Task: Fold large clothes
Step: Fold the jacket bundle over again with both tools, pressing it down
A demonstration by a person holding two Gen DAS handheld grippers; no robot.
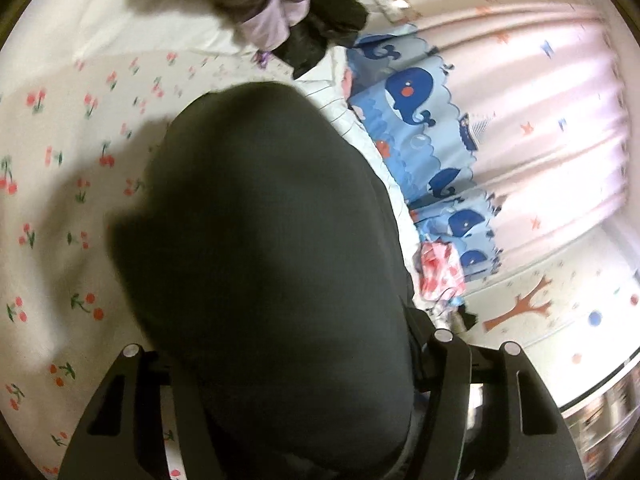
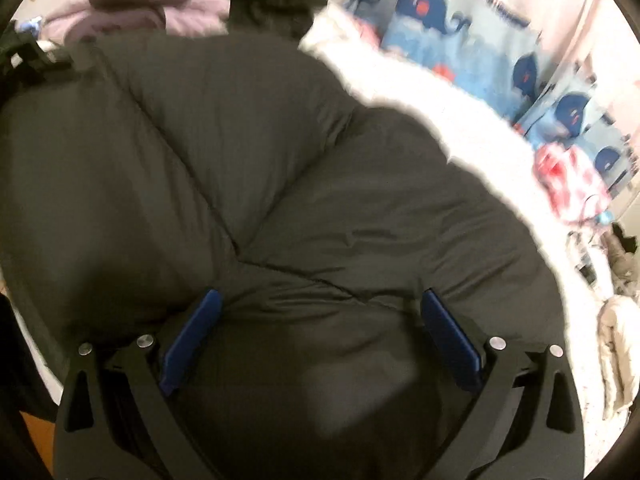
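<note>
Mid-fold: left hand-held gripper (image 1: pixel 280 360) holding dark padded jacket (image 1: pixel 272 240) over bed (image 1: pixel 60 200), right hand-held gripper (image 2: pixel 318 336) wide above it; next regrasp

So it's all on a bed (image 1: pixel 60 208) with a white sheet covered in little red cherries. Biggest thing on it is a puffy dark jacket (image 2: pixel 248 184) spread across the middle. Up at the far end there's a pile of pinkish-purple clothes (image 2: pixel 160 4) with something black (image 1: pixel 332 28) next to it, and a red and white bundle (image 1: pixel 440 272) sits at the bed's edge by the whale-print fabric (image 1: pixel 416 112).
</note>
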